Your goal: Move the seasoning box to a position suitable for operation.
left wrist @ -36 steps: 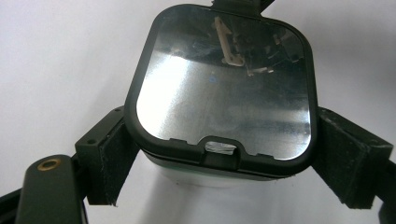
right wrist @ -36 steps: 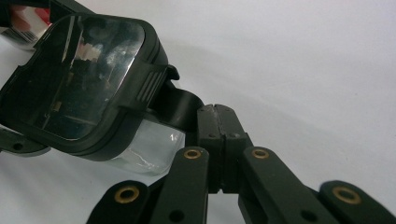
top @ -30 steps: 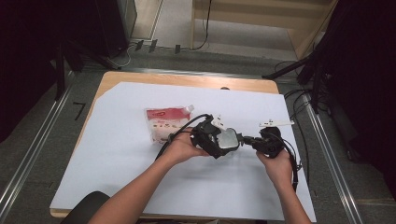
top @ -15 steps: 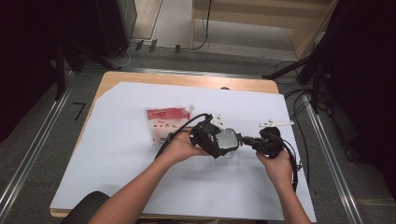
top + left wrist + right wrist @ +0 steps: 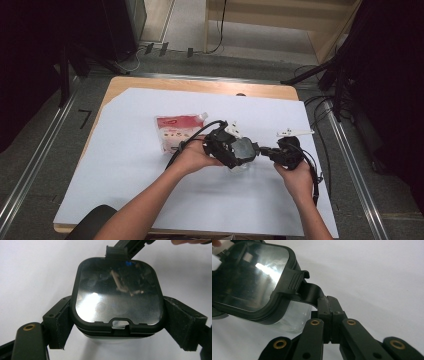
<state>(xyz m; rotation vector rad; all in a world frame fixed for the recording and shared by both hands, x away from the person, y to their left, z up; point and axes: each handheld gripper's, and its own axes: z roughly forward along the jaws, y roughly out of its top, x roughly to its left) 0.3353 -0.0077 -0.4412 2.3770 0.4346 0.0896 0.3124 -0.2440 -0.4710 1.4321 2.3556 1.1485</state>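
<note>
High view: the box [image 5: 243, 150] sits mid-counter [image 5: 125, 165] on white paper, between both hands, with a red-and-white pouch [image 5: 177, 131] lying just behind the left hand. The left gripper [image 5: 117, 322] clamps the box by its two sides, padded jaws pressed against the clear body under the lid [image 5: 117, 295]. The right gripper [image 5: 328, 311] is closed tight on the lid's latch tab [image 5: 310, 293], which sticks out from the rim. I judge the grasp stage done and the latch not yet freed; lifting the lid is left. The lid is glossy, dark and rounded-square with a matte black frame; the body beneath looks like clear plastic; the latch has a ribbed face.
</note>
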